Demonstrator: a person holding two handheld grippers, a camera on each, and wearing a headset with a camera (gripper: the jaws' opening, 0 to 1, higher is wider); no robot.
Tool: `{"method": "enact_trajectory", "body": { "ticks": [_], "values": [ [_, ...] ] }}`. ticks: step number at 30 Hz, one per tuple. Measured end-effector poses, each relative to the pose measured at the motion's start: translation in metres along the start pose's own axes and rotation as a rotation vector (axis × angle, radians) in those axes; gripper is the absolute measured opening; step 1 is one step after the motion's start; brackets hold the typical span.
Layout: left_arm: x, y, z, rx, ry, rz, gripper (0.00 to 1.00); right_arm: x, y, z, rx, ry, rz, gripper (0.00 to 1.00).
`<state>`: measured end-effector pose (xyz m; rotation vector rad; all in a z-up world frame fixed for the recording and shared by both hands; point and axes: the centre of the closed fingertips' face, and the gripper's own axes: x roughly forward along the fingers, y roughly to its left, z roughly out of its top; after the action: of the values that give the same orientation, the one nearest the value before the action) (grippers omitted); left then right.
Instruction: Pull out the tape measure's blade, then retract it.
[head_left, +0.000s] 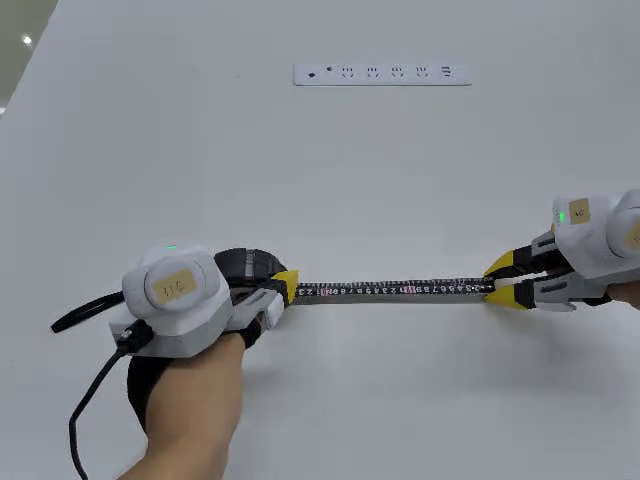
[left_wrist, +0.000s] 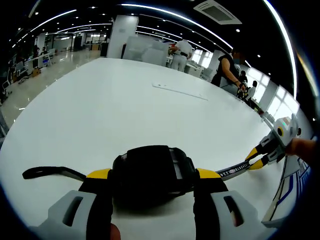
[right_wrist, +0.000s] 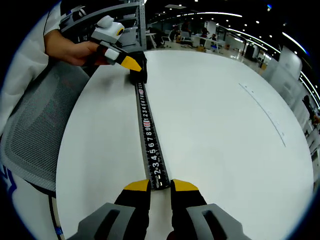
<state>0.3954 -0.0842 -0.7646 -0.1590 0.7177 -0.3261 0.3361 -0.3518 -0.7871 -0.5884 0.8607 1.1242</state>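
Here, my left gripper (head_left: 286, 290) clamps the black tape measure case (head_left: 250, 268) on the white table (head_left: 300, 160), while my right gripper (head_left: 503, 283) pinches the tip of its blade (head_left: 390, 290), drawn out flat between them.

Left tongs (left_wrist: 153, 174) grip wide, right tongs (right_wrist: 160, 186) seemingly pinched (arms apart).

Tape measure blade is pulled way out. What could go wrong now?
The right gripper pinches the blade near its end, so it might slip, and the blade could whip back into the case. The left gripper clamps the rounded case. If that grip slides, the case may skid along the white table.
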Motion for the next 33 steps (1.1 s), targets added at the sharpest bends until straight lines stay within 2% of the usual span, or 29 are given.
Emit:
{"method": "enact_trajectory", "body": {
  "ticks": [15, 24, 27, 33],
  "values": [
    [0.0, 0.0, -0.001, 0.018, 0.029, 0.002, 0.59, 0.001, 0.0, 0.0, -0.01, 0.004, 0.002, 0.12],
    [-0.001, 0.001, -0.001, 0.011, 0.031, -0.002, 0.58, 0.002, 0.0, 0.002, -0.013, 0.002, 0.003, 0.12],
    [-0.002, 0.001, -0.002, 0.007, 0.031, -0.002, 0.58, 0.003, 0.0, 0.004, -0.016, 0.0, 0.0, 0.12],
    [-0.002, 0.001, -0.002, 0.006, 0.031, -0.011, 0.58, 0.006, -0.002, 0.017, 0.005, -0.035, 0.005, 0.11]
  ]
}}
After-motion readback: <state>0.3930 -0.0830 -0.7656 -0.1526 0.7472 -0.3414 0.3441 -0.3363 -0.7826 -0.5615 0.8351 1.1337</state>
